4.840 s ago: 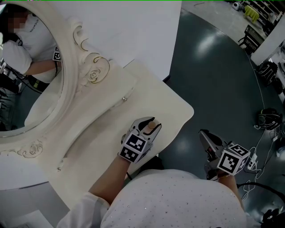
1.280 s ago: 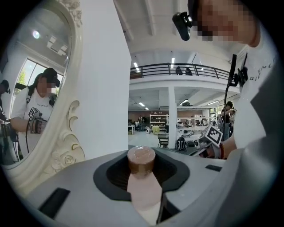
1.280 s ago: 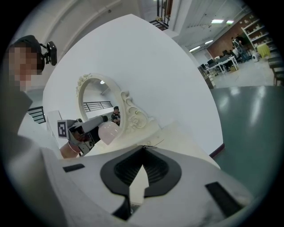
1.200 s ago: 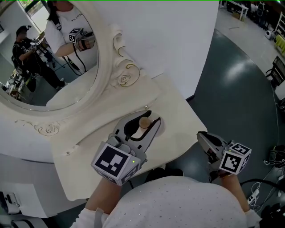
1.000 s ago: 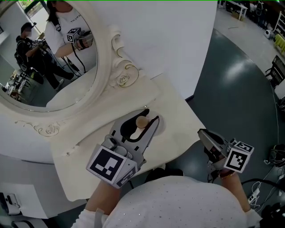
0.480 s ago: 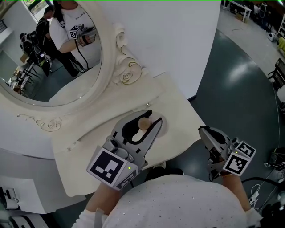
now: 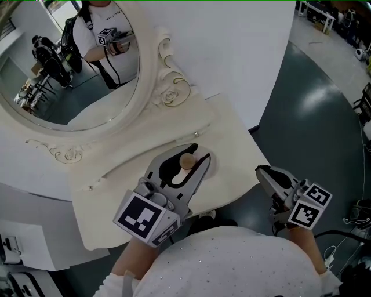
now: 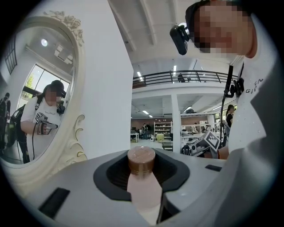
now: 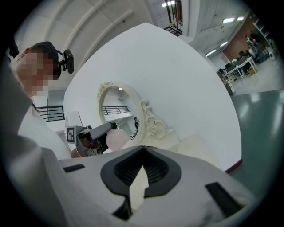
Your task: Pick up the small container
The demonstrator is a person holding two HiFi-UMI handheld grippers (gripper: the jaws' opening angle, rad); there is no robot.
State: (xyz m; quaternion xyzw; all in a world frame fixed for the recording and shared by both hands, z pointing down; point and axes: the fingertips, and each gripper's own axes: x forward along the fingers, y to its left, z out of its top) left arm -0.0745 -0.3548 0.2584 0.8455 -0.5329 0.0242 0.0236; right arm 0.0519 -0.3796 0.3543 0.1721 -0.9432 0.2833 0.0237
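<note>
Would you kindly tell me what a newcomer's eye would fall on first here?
The ornate oval mirror fills the head view's upper left. Below it, the left gripper grips a small pink container with a brown cap over the cream vanity top. The right gripper hangs shut and empty beyond its edge, above the dark floor.

This is a large open lab or workshop hall with a bedroom corner staged inside it. A cream dressing-table tabletop (image 7: 232,145) with an ornate oval mirror (image 7: 75,69) stands against a bare white partition wall (image 7: 232,46), on a glossy dark-green industrial floor (image 7: 313,116). Farther off are a railed mezzanine (image 8: 191,79), ceiling strip lights (image 8: 141,74) and stocked shelving (image 8: 162,128). Loose cables (image 7: 339,235) lie on the floor, work desks (image 7: 316,11) stand at the far edge, and the mirror reflects people carrying recording gear
</note>
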